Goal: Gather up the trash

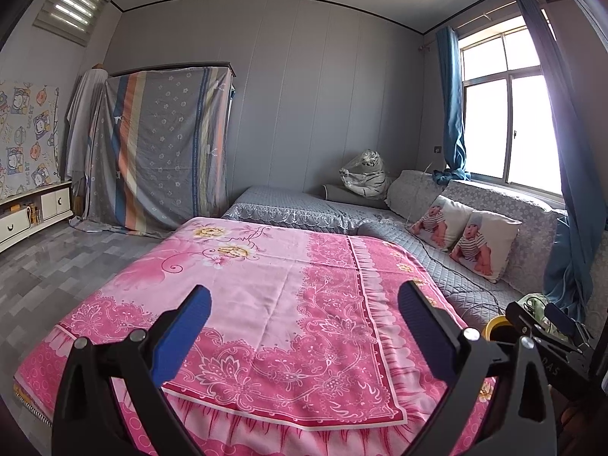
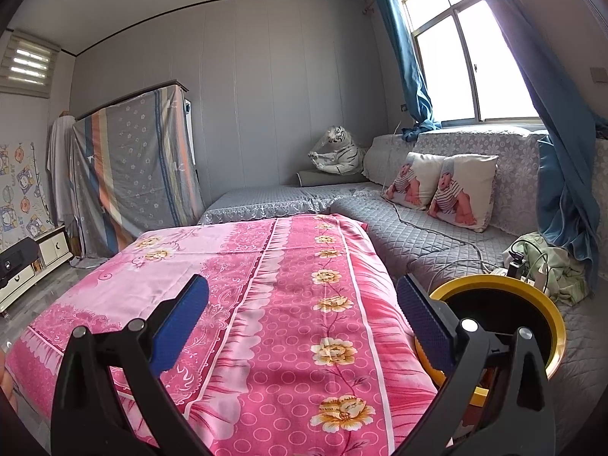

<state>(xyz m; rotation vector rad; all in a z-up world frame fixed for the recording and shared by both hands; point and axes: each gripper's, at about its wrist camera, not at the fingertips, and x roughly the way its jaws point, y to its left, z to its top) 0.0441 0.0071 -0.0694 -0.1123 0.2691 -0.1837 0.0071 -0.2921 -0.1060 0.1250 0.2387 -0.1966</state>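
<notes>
My left gripper point(image 1: 304, 326) is open and empty above a table covered by a pink flowered cloth point(image 1: 266, 285). My right gripper point(image 2: 302, 323) is also open and empty, over the right part of the same cloth point(image 2: 285, 304). A yellow-rimmed bin with a dark inside point(image 2: 505, 315) stands just right of the table, beside my right finger. In the left wrist view only a bit of its yellow rim point(image 1: 494, 326) shows, next to the other gripper. I see no loose trash on the cloth.
A grey quilted sofa point(image 2: 418, 235) with two baby-print cushions point(image 2: 440, 186) runs along the right under the window. A green cloth and cables point(image 2: 547, 266) lie behind the bin. A plush tiger point(image 2: 338, 152), a sheet-draped cabinet point(image 1: 159, 148) and a low white cabinet point(image 1: 34, 209) stand farther off.
</notes>
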